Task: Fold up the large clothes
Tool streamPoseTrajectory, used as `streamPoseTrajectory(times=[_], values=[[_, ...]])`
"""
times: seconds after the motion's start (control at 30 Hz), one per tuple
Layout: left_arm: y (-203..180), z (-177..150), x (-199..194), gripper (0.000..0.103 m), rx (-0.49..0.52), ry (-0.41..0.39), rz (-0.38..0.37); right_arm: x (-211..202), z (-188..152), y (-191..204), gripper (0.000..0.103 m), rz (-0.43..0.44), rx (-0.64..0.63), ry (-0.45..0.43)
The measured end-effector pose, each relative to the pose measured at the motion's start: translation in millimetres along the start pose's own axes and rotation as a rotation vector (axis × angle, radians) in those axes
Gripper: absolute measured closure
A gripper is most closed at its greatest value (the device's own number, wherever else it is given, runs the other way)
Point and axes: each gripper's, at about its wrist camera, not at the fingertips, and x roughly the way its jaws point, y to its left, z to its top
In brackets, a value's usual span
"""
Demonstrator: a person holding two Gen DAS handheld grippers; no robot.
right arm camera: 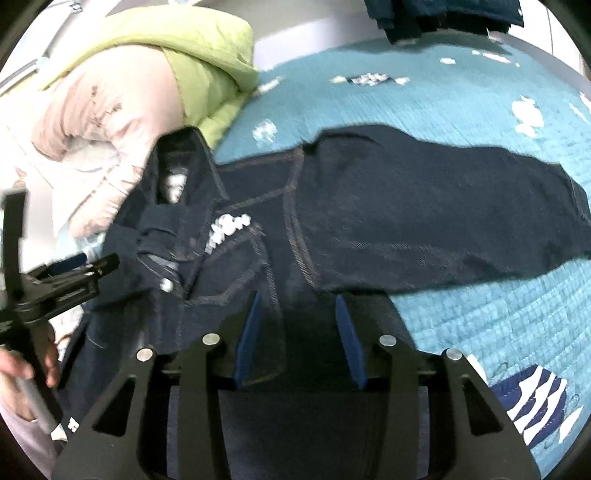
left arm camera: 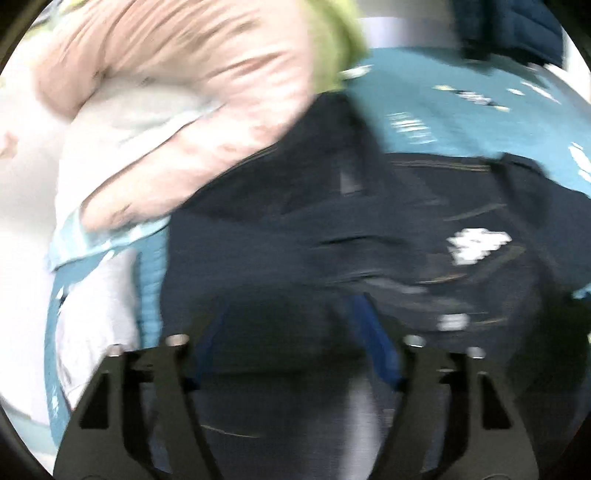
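Observation:
A dark blue denim garment (right arm camera: 406, 214) with pale stitching lies spread on a teal quilted bedspread (right arm camera: 480, 317), its collar end bunched at the left. My right gripper (right arm camera: 295, 306) hovers over its near edge. The blue pads (right arm camera: 251, 325) stand apart and denim lies between them without being pinched. In the left wrist view, which is smeared by motion, my left gripper (left arm camera: 291, 314) is open above the same denim (left arm camera: 332, 236). The right wrist view shows the left gripper (right arm camera: 99, 264) beside the garment's left edge, held by a hand (right arm camera: 33, 365).
A pink padded garment (right arm camera: 92, 122) and a lime green jacket (right arm camera: 199, 55) are heaped at the back left, touching the denim's collar end. Dark blue clothes (right arm camera: 443, 14) lie at the far edge. A navy-and-white striped piece (right arm camera: 535, 402) sits at the near right.

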Motion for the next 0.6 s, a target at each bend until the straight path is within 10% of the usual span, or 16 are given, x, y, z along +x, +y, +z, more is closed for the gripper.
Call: streamPoseTrajectory(times=[0.23,0.4,0.6], values=[[87.5,-27.1,60.6,0.081,-0.188,0.147,-0.056,23.0,17.4,75.2,0.068,0.049,-0.146,0.0],[116.6,-48.9,72.3,0.081,-0.206,0.17,0.035,81.1,30.6,128.3,0.088,0.097,-0.204,0.127],[134.0,-52.9,78.6,0.081,-0.248,0.162,-0.026,157.3,29.5,130.2,0.096,0.036,-0.106,0.279]])
